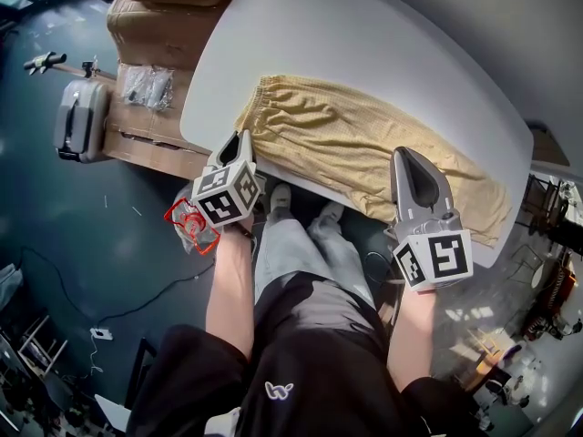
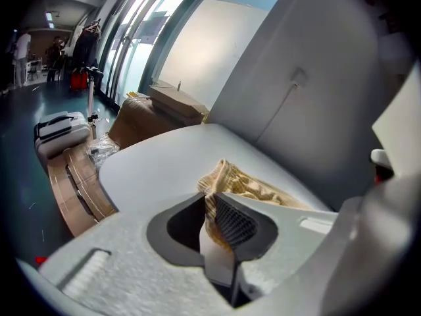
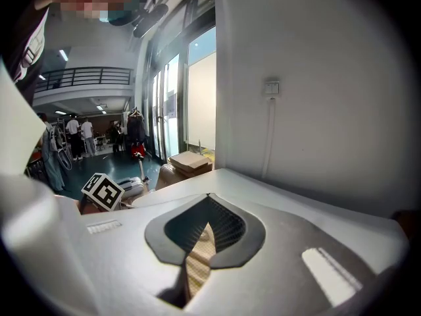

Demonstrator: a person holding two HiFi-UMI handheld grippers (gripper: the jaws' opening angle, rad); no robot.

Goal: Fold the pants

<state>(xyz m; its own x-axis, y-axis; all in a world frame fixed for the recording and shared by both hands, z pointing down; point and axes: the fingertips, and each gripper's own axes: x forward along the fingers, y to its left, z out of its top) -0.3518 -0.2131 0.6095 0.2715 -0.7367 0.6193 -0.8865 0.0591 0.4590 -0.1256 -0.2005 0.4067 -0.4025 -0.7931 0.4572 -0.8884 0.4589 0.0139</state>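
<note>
Tan pants (image 1: pixel 364 148) lie spread across the pale grey table (image 1: pixel 364 35), with the gathered waistband at the left and the legs running right. My left gripper (image 1: pixel 239 139) sits at the near waistband corner by the table's front edge. In the left gripper view its jaws (image 2: pixel 212 196) are shut on a bunched fold of the pants (image 2: pixel 256 189). My right gripper (image 1: pixel 412 157) rests on the near edge of the leg. In the right gripper view, my right gripper (image 3: pixel 207 199) pinches a strip of the tan cloth (image 3: pixel 197 262).
Cardboard boxes (image 1: pixel 164 16) and a clear plastic bag (image 1: pixel 148 85) stand left of the table, with a grey suitcase (image 1: pixel 80 116) on the dark floor beyond. The person's legs are under the front edge. A grey wall (image 2: pixel 316 58) runs behind the table.
</note>
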